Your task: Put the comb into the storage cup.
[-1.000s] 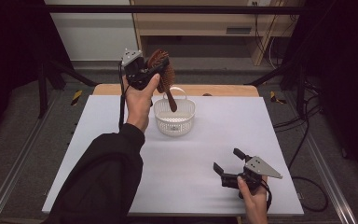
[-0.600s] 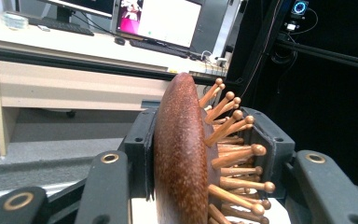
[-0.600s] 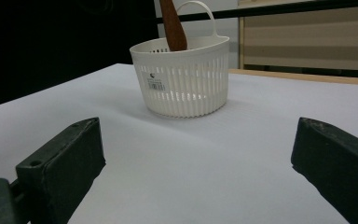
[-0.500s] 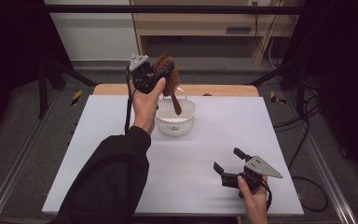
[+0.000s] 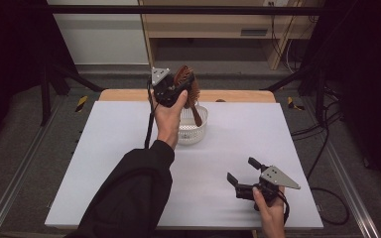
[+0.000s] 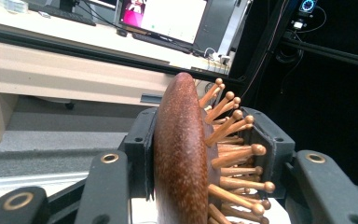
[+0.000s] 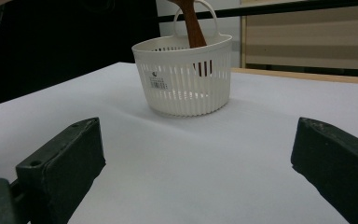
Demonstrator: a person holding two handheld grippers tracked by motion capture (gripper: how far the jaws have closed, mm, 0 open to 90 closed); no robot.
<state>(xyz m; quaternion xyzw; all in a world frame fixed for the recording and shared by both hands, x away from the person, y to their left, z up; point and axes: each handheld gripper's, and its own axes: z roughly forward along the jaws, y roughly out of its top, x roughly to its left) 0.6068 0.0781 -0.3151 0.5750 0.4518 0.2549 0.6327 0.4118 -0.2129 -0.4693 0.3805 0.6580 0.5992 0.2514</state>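
White table [image 5: 104, 163]: left gripper [image 5: 174, 89] clamps hairbrush [image 6: 182, 154]; right gripper [image 5: 244, 172] spread wide

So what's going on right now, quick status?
Left gripper shut on wooden hairbrush, handle dipping into white basket. Right gripper open, low over table. Nothing obstructing.

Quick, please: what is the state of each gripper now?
Left gripper: closed on the hairbrush.
Right gripper: open, holding nothing.
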